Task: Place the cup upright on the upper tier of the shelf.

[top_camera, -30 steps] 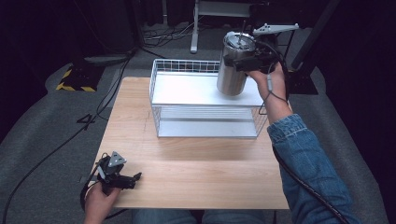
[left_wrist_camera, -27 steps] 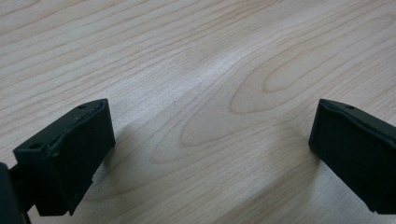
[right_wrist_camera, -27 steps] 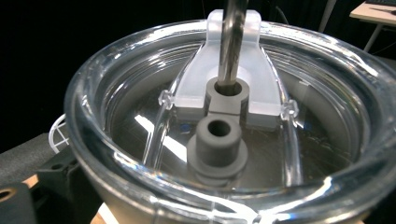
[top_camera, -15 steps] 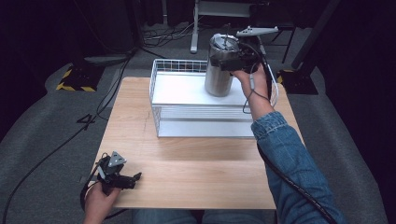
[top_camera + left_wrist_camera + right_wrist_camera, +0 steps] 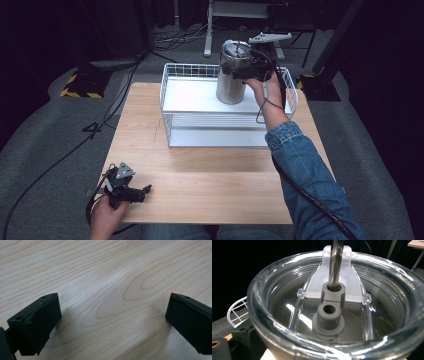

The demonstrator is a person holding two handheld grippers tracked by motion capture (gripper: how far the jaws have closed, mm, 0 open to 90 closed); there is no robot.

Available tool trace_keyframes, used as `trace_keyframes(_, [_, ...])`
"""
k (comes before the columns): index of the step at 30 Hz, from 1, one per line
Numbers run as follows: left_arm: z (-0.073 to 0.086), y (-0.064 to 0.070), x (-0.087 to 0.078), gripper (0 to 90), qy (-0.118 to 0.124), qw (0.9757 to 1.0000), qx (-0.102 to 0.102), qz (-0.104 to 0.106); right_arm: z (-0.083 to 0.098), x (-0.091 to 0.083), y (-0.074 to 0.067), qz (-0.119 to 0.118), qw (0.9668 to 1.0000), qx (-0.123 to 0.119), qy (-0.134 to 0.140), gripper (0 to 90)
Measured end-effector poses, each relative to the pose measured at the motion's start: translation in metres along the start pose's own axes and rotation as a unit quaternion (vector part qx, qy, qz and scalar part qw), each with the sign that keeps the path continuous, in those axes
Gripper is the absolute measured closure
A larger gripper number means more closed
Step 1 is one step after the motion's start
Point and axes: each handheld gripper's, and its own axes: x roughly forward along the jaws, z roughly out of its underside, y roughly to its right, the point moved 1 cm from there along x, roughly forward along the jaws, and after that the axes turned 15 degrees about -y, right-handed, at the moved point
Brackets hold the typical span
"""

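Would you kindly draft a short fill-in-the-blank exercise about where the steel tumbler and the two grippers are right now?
1. The right gripper holds the steel tumbler over the white wire ____.
2. The tumbler's clear lid has a metal ____ through its hole.
3. The left gripper, fingers apart, rests on the wooden ____.

Missing words: basket; straw; table
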Motion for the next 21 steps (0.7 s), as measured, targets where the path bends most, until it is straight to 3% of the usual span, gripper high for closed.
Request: trace_keyframes(21, [0.0000, 0.0000, 0.0000, 0.6, 0.000, 1.0000, 0.000, 0.000, 0.0011, 0.0058, -0.0002, 0.005, 0.9998, -0.019, 0.010, 0.0])
